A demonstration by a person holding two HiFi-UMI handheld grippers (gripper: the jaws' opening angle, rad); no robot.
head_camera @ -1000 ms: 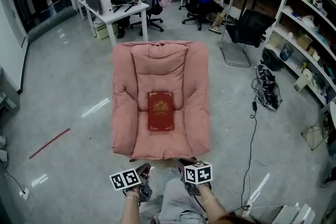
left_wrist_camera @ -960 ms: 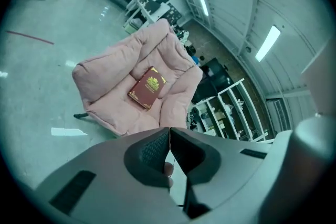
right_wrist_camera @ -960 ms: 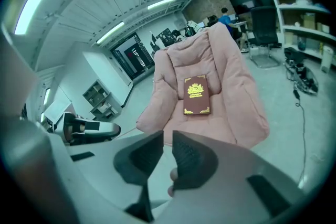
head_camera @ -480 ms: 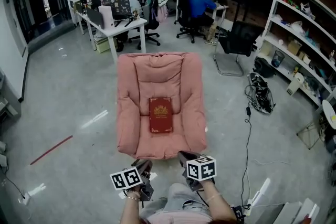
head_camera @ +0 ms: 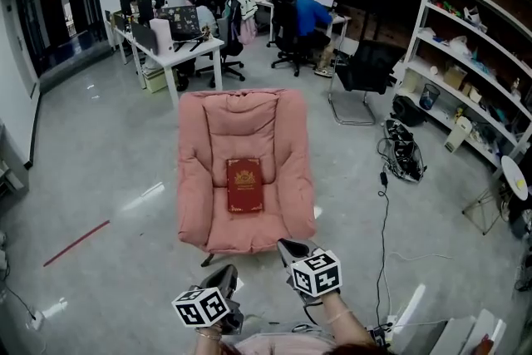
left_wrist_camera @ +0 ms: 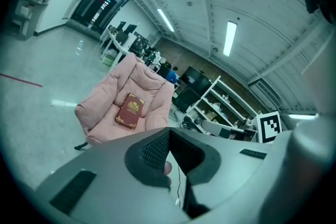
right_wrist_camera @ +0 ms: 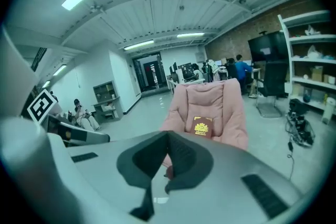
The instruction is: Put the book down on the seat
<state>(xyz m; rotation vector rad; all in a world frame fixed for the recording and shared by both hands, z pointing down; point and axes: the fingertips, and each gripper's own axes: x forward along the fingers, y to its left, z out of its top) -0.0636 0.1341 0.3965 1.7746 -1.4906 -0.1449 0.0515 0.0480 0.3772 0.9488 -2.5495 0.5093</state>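
Note:
A dark red book with a gold crest lies flat on the seat of a pink padded armchair. The book also shows in the left gripper view, and the book shows in the right gripper view against the chair. Both grippers hang well short of the chair's front edge, clear of the book. My left gripper is shut with nothing in it. My right gripper is also shut and empty, its jaws having just closed the last bit.
White desks with monitors and seated people stand behind the chair. A black office chair and open shelving fill the right side. Cables trail over the grey floor at right. A red strip lies on the floor at left.
Both grippers have drawn back from the chair and risen; the armchair and book now look smaller and farther off. The book has not moved on the seat.

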